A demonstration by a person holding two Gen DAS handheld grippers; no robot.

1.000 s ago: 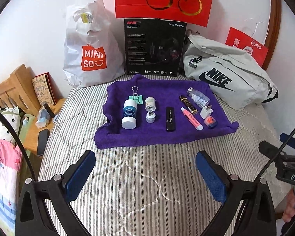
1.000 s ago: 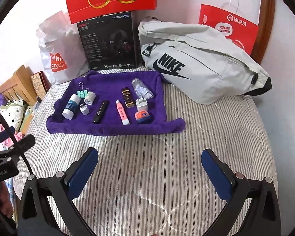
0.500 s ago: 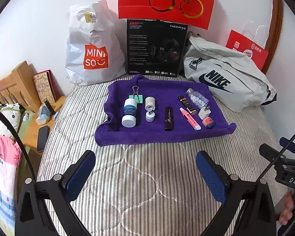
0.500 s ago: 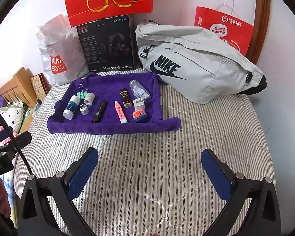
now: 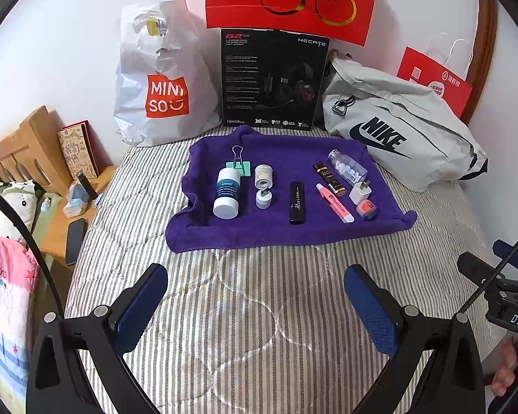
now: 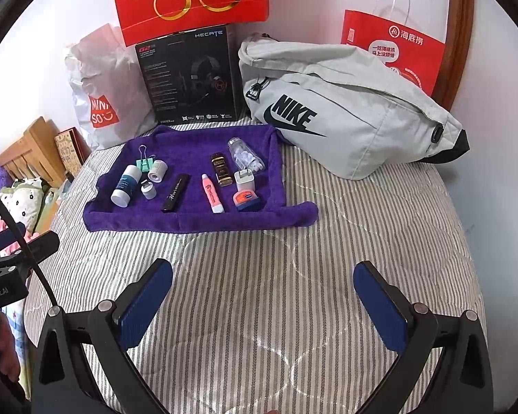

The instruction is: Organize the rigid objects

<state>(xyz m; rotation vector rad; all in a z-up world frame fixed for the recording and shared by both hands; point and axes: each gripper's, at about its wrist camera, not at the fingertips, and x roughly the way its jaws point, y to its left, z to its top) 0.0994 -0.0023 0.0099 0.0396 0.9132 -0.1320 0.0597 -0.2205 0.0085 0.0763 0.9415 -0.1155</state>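
A purple towel [image 5: 279, 231] [image 6: 197, 222] lies on the striped bed with small objects on it: a white bottle [image 5: 227, 193] [image 6: 125, 185], a green binder clip [image 5: 239, 165], a black tube [image 5: 297, 202] [image 6: 175, 192], a pink tube [image 5: 334, 203] [image 6: 212, 193], a white charger plug [image 5: 360, 191] [image 6: 244, 179], a round tin [image 5: 366, 208] [image 6: 247, 200] and a clear pill bottle [image 5: 347, 167] [image 6: 245, 155]. My left gripper [image 5: 255, 296] and right gripper [image 6: 262, 300] are both open and empty, hovering over the bed short of the towel.
A grey Nike bag [image 5: 400, 131] [image 6: 345, 110], a black headset box [image 5: 272, 79], a white Miniso bag [image 5: 162, 79] and red paper bags [image 6: 393, 51] stand along the wall. A wooden bedside stand [image 5: 51, 227] with a phone is at the left.
Both grippers have pulled back slightly from the towel and tilted; the objects appear a little farther away. Nothing on the towel has moved.
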